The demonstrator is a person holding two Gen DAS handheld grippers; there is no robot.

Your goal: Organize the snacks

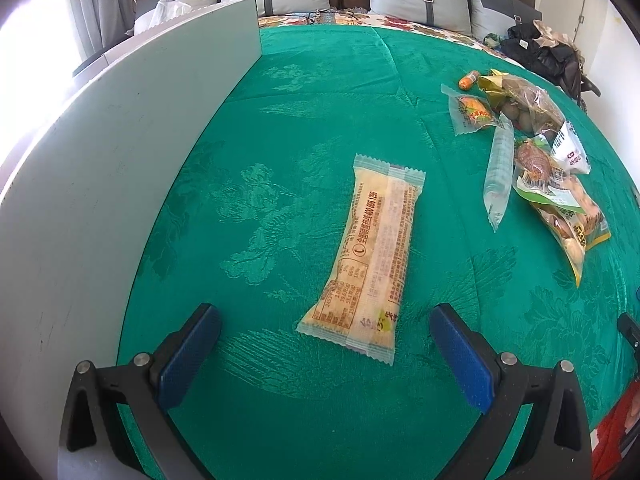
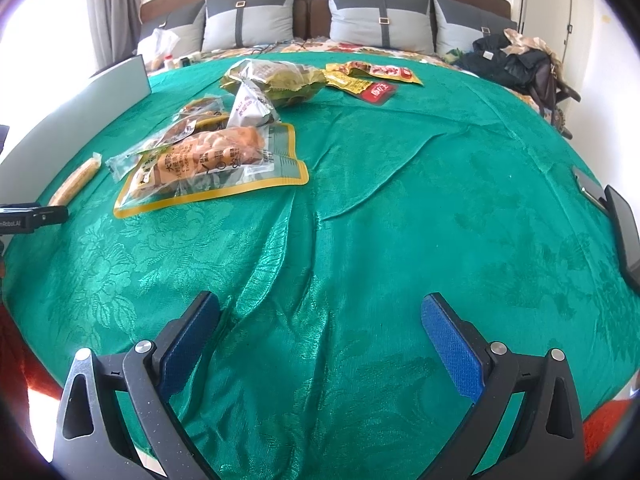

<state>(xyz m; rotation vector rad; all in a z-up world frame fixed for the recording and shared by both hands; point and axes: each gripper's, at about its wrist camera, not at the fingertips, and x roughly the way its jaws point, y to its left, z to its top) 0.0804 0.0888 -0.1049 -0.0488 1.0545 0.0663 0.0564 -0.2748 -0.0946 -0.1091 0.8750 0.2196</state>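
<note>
A bed with a green patterned bedspread (image 1: 320, 100) filled both views, grey pillows (image 2: 248, 20) at its head. The long pale snack packet (image 1: 370, 256) lay flat ahead of the left claw (image 1: 324, 354), its long axis running from about 6 to 12 o'clock, tilted slightly toward 1. The left claw stood wide, holding nothing. A pile of snack bags (image 2: 208, 156) lay at 10 o'clock from the right claw (image 2: 320, 344), also wide and empty.

The left gripper (image 1: 325, 322) hangs with its blue pads wide apart over a green cloth (image 1: 280, 140). A long yellow snack packet (image 1: 370, 258) lies flat between them. More snacks (image 1: 532, 148) lie heaped far right; a white board (image 1: 100, 152) borders the left.
</note>
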